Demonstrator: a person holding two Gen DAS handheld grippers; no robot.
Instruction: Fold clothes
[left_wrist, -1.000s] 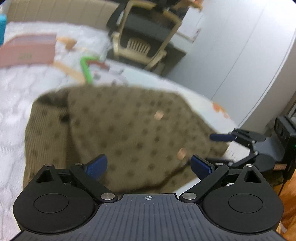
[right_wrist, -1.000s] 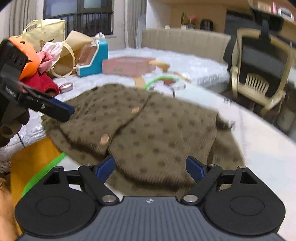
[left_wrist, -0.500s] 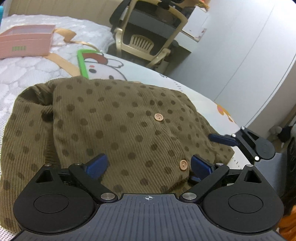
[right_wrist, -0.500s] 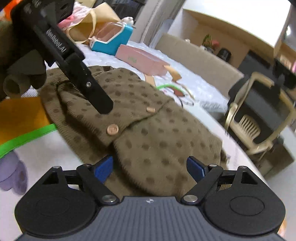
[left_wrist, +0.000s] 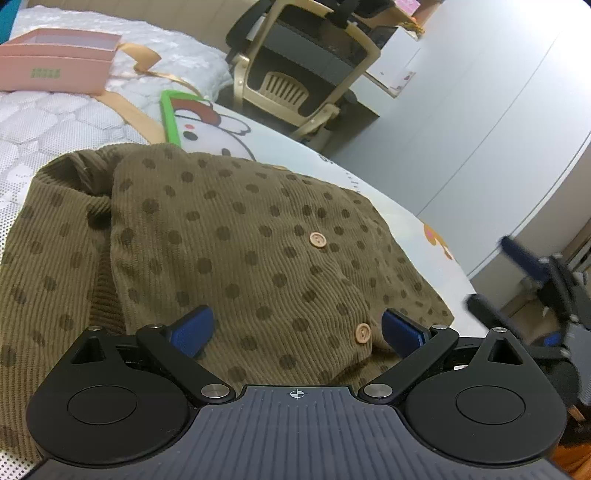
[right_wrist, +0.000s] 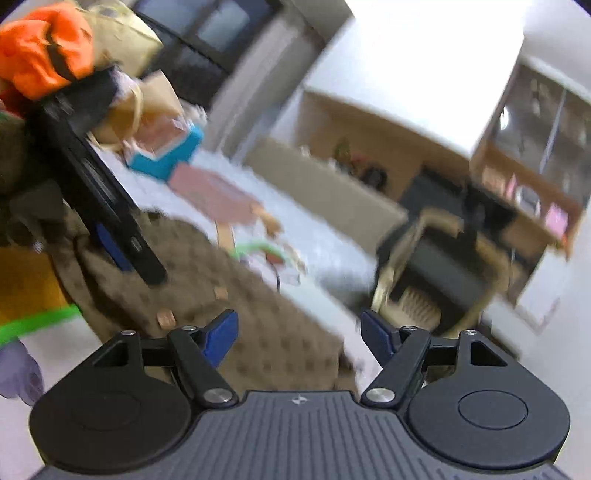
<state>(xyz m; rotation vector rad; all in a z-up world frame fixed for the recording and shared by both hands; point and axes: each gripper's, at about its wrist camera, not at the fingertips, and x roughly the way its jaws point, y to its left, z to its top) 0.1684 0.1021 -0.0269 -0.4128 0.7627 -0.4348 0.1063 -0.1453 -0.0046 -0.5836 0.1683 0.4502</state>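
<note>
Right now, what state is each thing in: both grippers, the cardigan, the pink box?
Left gripper: open, empty, fingers either side of the cardigan's lower hem.
Right gripper: open, empty; view motion-blurred.
Brown dotted cardigan: lying on the bed, partly folded, two buttons showing.
Pink box: on the bed, its top looks open.

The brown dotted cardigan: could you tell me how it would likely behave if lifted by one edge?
The cardigan would probably droop: its knit lies in soft folds. It seems light, and the ribbed texture should grip rather than slip.
</note>
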